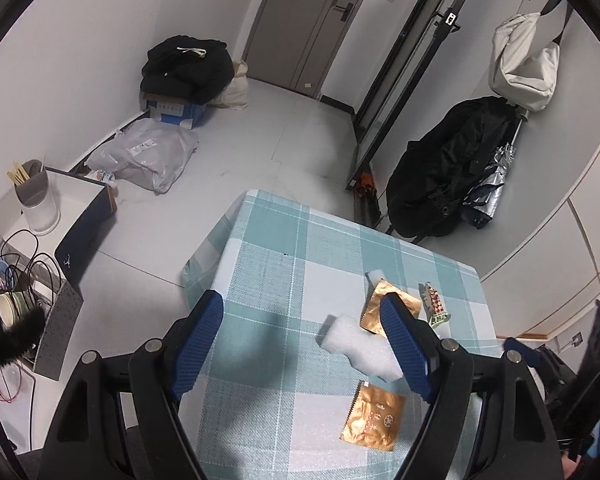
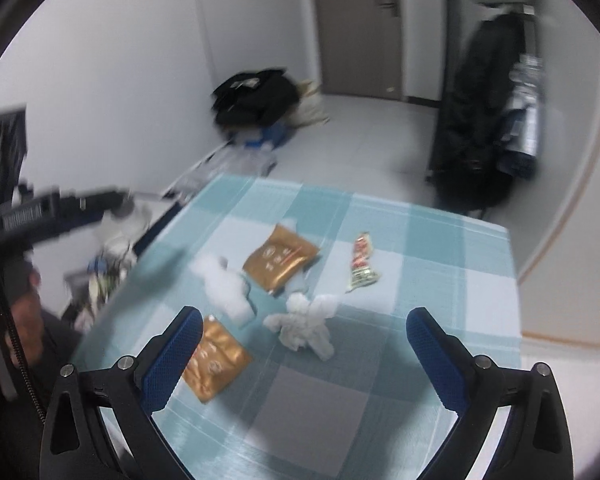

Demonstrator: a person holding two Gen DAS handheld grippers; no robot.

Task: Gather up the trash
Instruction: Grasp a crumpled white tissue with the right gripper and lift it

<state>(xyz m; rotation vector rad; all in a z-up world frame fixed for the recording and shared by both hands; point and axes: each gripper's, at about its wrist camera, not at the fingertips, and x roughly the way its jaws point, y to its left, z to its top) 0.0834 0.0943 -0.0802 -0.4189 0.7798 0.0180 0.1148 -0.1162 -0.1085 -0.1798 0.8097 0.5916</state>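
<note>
Trash lies on a table with a teal plaid cloth (image 1: 268, 264). In the left wrist view I see a white foam piece (image 1: 360, 348), a gold packet (image 1: 374, 418) near me, a second gold packet (image 1: 374, 304) partly behind my right finger, and a red and green wrapper (image 1: 434, 306). My left gripper (image 1: 302, 298) hangs open above the cloth, left of the foam, holding nothing. The blurred right wrist view shows a crumpled tissue (image 2: 300, 328), both gold packets (image 2: 282, 258) (image 2: 216, 360), the foam (image 2: 226, 284) and the wrapper (image 2: 362, 262). My right gripper (image 2: 305, 314) is open over the tissue, not touching it.
Left of the table stands a low side unit with a white cup (image 1: 40, 204), cables and bowls. On the floor lie a plastic bag (image 1: 144, 156) and a black bag on a blue box (image 1: 180, 76). A black coat (image 1: 448, 168) hangs beyond the table's far right corner.
</note>
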